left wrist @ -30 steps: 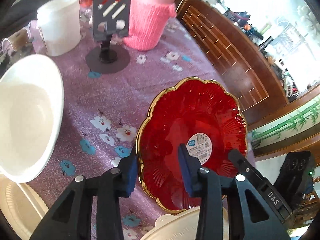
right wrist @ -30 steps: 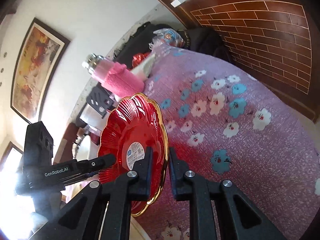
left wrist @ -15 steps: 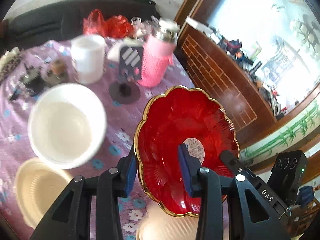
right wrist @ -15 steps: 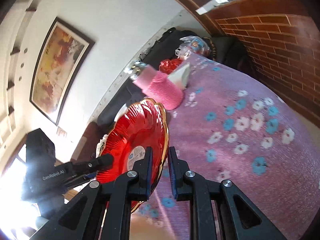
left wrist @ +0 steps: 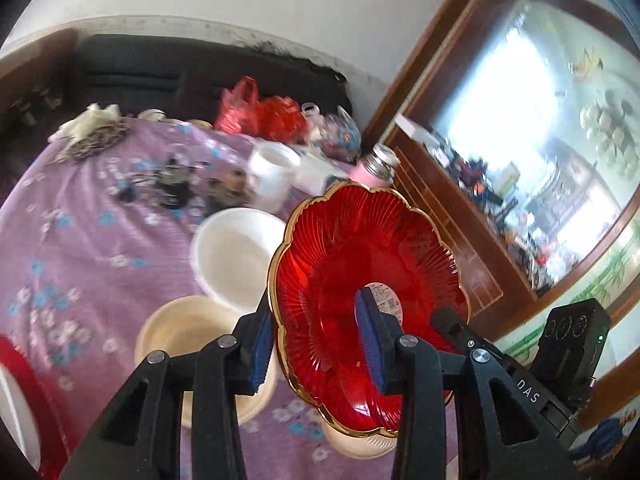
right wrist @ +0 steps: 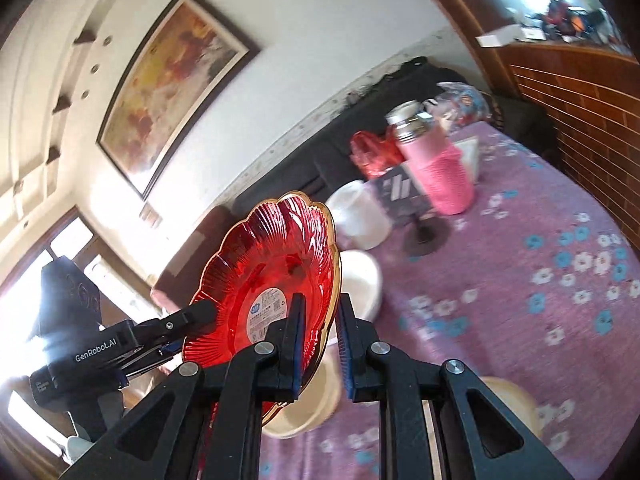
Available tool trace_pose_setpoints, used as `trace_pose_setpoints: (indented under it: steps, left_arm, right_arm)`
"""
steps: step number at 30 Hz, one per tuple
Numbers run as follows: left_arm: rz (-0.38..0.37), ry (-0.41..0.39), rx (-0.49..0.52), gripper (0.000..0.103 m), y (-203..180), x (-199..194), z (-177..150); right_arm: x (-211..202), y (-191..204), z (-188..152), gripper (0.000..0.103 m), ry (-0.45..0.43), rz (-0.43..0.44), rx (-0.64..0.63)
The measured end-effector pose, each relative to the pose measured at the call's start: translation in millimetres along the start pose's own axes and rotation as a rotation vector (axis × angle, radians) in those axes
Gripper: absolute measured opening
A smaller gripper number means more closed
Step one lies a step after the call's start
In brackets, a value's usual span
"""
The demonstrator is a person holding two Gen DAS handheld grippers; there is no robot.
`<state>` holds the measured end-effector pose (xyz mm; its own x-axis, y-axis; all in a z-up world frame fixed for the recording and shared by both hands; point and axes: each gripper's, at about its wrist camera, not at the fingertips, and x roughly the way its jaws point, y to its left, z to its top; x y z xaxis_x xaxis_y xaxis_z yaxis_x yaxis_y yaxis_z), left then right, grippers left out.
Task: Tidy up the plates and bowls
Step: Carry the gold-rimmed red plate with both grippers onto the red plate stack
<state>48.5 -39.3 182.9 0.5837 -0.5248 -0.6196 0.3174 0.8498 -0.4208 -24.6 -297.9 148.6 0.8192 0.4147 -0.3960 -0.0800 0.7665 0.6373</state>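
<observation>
Crowding the purple floral tablecloth [left wrist: 100,240] from left to right are a red-rimmed dish [left wrist: 16,392] at the frame's edge, one cream bowl [left wrist: 188,340], one white bowl [left wrist: 236,256], a white tub [left wrist: 272,172] and a pink flask [right wrist: 436,164]. Above them, tilted clear of the table, hangs one red gold-rimmed plate [left wrist: 360,264]. Left gripper [left wrist: 316,336], jaws part-way apart, straddles its near rim; right gripper [right wrist: 318,344], nearly closed, pinches the opposite edge. Another cream dish [left wrist: 360,440] sits partly hidden beneath the plate.
</observation>
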Motion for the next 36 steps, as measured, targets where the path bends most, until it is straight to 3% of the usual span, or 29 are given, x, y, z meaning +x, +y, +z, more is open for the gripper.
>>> trace_pose_setpoints:
  steps: [4,14,20,27,36]
  left_arm:
    - [0.007,-0.069,-0.060,0.037,36,-46,-13]
    - [0.174,-0.265,-0.125,0.040,122,-152,-62]
    - [0.260,-0.327,-0.214,0.040,181,-195,-86]
    - [0.312,-0.327,-0.337,0.040,247,-211,-108]
    - [0.334,-0.276,-0.431,0.040,297,-206,-131]
  right_arm:
    - [13,39,-21,0.017,0.049,0.038,-0.045]
    - [53,148,-90,0.017,0.172,0.154,-0.187]
    - [101,198,-139,0.017,0.283,0.215,-0.243]
    - [160,237,-190,0.017,0.416,0.222,-0.295]
    - [198,256,-220,0.018,0.490,0.194,-0.352]
